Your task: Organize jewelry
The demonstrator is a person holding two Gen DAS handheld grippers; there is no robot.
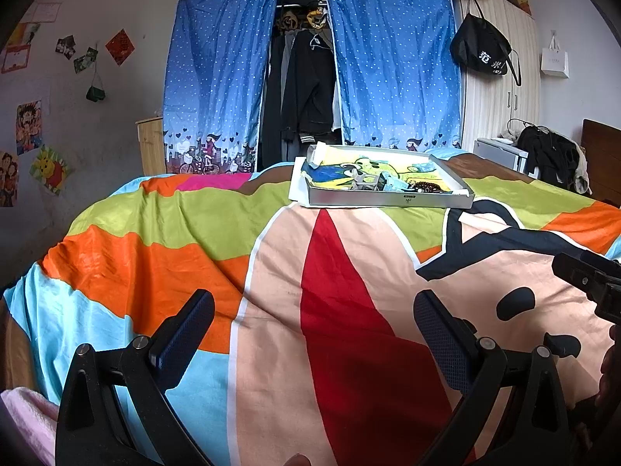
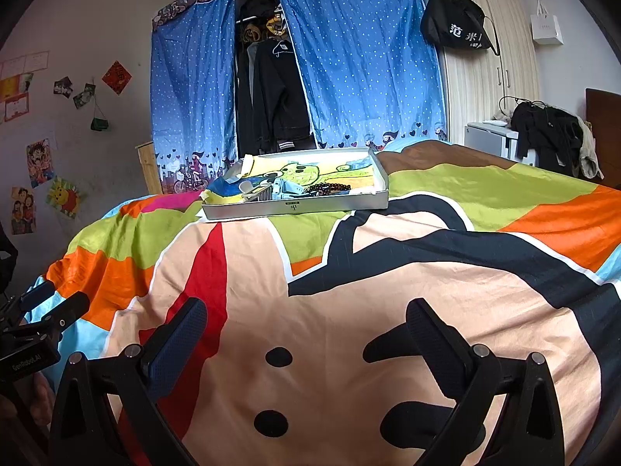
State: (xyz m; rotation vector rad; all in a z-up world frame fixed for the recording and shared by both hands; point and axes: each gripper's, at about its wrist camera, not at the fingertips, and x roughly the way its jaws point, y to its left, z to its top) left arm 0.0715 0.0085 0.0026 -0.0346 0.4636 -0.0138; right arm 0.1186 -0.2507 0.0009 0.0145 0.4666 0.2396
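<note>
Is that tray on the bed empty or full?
Partly filled: the tray holds dark beads and small items near its front edge.

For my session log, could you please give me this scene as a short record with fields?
surface: bed with colourful cartoon-print cover
container: shallow grey rectangular tray, far across the bed
tray contents: dark beaded bracelet, pale blue item, other small pieces too small to tell
left gripper: fingers open, empty, apart from tray
right gripper: fingers open, empty, apart from tray
background: blue dotted curtain, black hanging bag
</note>
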